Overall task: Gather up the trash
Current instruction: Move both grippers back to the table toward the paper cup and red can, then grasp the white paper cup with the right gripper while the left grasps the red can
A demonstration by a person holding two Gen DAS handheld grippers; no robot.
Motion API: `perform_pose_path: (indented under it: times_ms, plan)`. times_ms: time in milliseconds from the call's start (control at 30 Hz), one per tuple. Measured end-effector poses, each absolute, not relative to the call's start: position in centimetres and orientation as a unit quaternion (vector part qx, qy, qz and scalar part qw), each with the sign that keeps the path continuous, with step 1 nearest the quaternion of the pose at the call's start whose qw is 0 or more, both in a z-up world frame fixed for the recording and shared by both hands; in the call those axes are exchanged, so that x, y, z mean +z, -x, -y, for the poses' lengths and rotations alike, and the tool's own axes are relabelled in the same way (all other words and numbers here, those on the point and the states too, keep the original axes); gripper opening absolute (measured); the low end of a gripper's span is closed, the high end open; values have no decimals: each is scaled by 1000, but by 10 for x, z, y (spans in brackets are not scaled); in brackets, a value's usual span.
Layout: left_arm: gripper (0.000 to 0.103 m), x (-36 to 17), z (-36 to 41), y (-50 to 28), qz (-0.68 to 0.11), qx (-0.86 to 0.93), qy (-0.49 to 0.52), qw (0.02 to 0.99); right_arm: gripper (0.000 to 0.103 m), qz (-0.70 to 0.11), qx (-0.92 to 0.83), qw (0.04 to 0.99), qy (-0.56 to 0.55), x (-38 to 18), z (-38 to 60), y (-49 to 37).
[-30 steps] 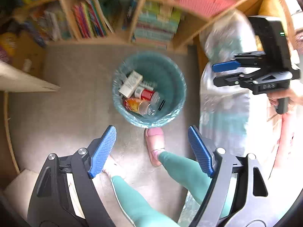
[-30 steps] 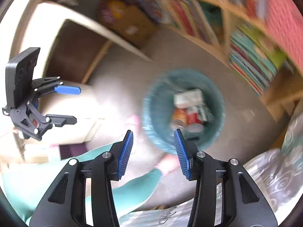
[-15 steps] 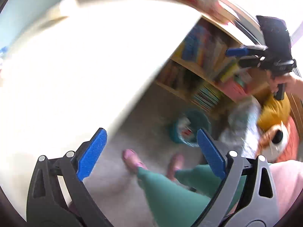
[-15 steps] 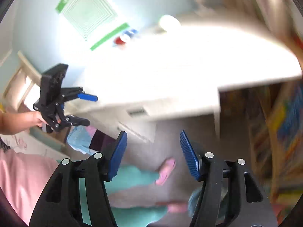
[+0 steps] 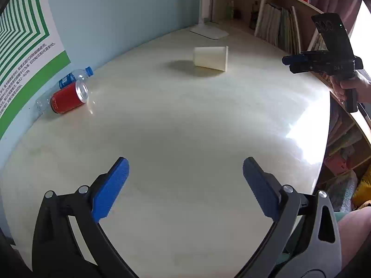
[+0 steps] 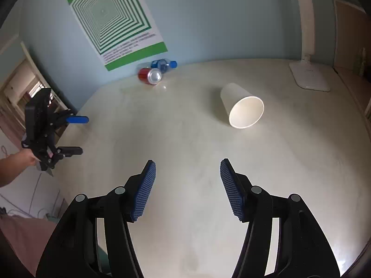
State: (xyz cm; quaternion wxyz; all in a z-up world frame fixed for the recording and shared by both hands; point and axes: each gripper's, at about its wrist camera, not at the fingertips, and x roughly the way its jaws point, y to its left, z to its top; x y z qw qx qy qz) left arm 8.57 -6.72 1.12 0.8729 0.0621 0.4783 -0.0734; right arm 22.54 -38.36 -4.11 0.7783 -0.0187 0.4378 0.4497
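Observation:
A white paper cup (image 5: 211,58) lies on its side on the cream table (image 5: 185,127); it also shows in the right wrist view (image 6: 243,108), mouth toward me. A red can (image 5: 69,98) lies on its side by the wall, with a clear plastic bottle (image 5: 74,77) with a blue cap behind it; both show in the right wrist view, the can (image 6: 149,75) and the bottle (image 6: 163,64). My left gripper (image 5: 185,183) is open and empty above the table's near part. My right gripper (image 6: 187,185) is open and empty, the cup ahead to its right.
A white lamp base (image 6: 309,76) stands at the table's far right. A green-striped poster (image 6: 113,20) hangs on the blue wall. Bookshelves (image 5: 278,30) stand beyond the table's right edge. The other gripper shows in each view: the right (image 5: 322,62), the left (image 6: 48,136).
Both grippers have swung up from the trash bin on the floor to face the table top. Both stay open and empty.

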Motion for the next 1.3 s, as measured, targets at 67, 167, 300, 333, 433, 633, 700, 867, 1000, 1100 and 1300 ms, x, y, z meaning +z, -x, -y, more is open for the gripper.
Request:
perform_pose_path:
  times_ms: [67, 167, 300, 333, 433, 633, 700, 867, 1000, 1100, 1300]
  plan:
    - [96, 13, 54, -101, -473, -62, -59, 877, 60, -453, 445, 772, 12, -48, 372, -252]
    - [96, 10, 35, -126, -476, -36, -51, 877, 60, -469, 451, 759, 12, -64, 354, -284]
    - [96, 1, 11, -152, -478, -2, -39, 878, 60, -494, 461, 737, 19, -87, 327, -325]
    - [96, 0, 6, -156, -477, 4, -29, 878, 60, -498, 466, 731, 17, -91, 322, -333]
    - [96, -6, -19, -170, -472, 19, 1, 881, 60, -507, 483, 714, 19, -101, 296, -357]
    - [96, -16, -85, -208, -474, 52, -10, 879, 60, -502, 524, 687, 39, -107, 229, -383]
    - [96, -17, -109, -222, -471, 58, -16, 880, 60, -495, 539, 680, 48, -108, 203, -387]
    - [96, -17, -164, -254, -458, 57, -16, 887, 60, -491, 569, 656, 66, -109, 143, -399]
    - [96, -24, -187, -270, -457, 36, -9, 888, 60, -489, 584, 643, 83, -112, 106, -406]
    - [96, -32, -199, -281, -456, 20, 1, 890, 60, -489, 594, 633, 91, -114, 84, -408]
    - [96, -37, -201, -299, -456, -19, -14, 890, 60, -486, 608, 617, 115, -116, 61, -407]
